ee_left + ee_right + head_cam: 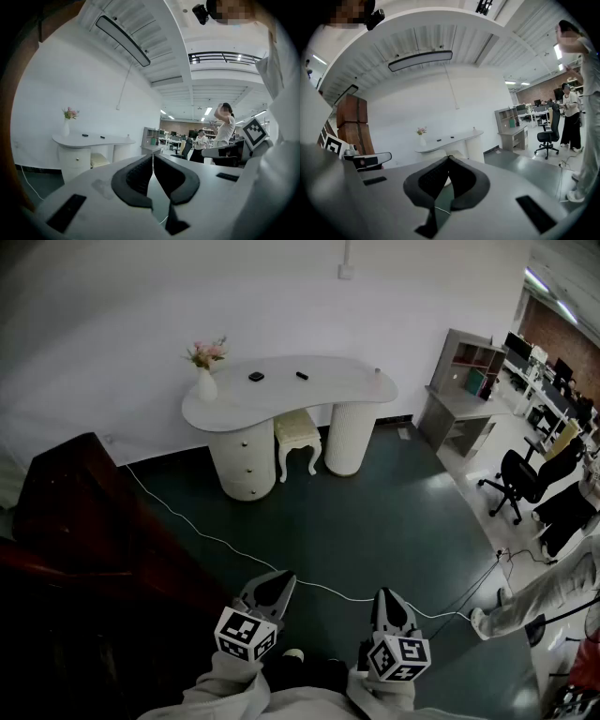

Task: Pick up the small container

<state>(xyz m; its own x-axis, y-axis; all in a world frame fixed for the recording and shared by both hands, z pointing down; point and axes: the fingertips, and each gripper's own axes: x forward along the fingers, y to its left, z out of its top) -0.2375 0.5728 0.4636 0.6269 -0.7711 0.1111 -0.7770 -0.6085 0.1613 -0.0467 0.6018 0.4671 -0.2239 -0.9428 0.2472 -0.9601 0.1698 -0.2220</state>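
Note:
The small container [378, 372] is a tiny pale object at the right end of a white curved table [319, 385] by the far wall. It also shows small and far off in the left gripper view [127, 136] and the right gripper view [474, 128]. My left gripper [281, 576] and right gripper [385, 594] are held low over the dark floor, several steps from the table. The left gripper [153, 155] has its jaws together with nothing between them. The right gripper [449, 157] is shut too, and empty.
On the table stand a vase of flowers [206, 381] and two small dark items [256, 377]. A cream stool [298, 432] sits under it. A white cable [234, 545] crosses the floor. Dark red woodwork [84, 512] rises at left; a grey desk [464, 390], office chairs [525, 474] and a person [544, 592] are at right.

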